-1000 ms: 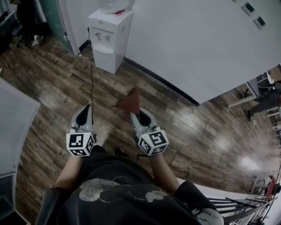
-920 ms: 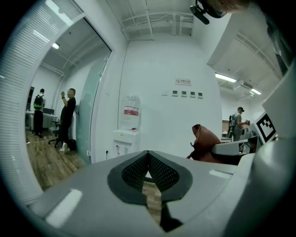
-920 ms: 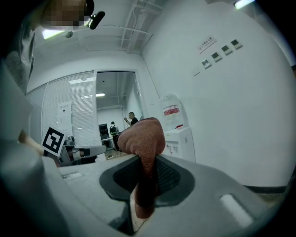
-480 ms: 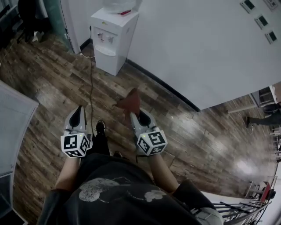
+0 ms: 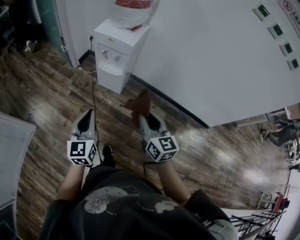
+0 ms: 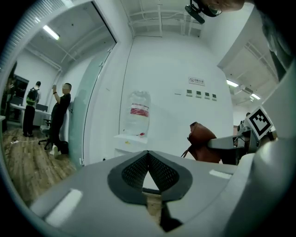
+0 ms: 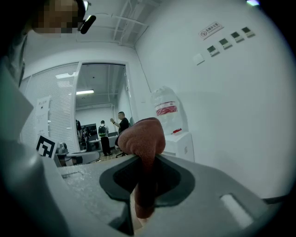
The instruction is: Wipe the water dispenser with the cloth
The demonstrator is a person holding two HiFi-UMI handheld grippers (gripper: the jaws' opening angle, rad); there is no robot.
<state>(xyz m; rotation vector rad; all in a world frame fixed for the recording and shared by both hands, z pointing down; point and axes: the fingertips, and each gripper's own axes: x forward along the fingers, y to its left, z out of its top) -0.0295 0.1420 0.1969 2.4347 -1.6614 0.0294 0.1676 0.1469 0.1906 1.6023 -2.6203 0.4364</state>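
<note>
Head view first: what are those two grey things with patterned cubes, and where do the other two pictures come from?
There is no robot here. A person stands on a wooden floor with a hand tool in each hand. Each tool ends in two jaws, and the patterned cube is part of it. The head view comes from a camera on the person's head, looking down. The other two pictures come from cameras riding on each tool, looking along its jaws. The left gripper has its jaws together with nothing between them. The right gripper is clamped on a reddish-brown cloth. Ahead, against the white wall, stands a white water dispenser with a bottle on top, apart from both tools.
</note>
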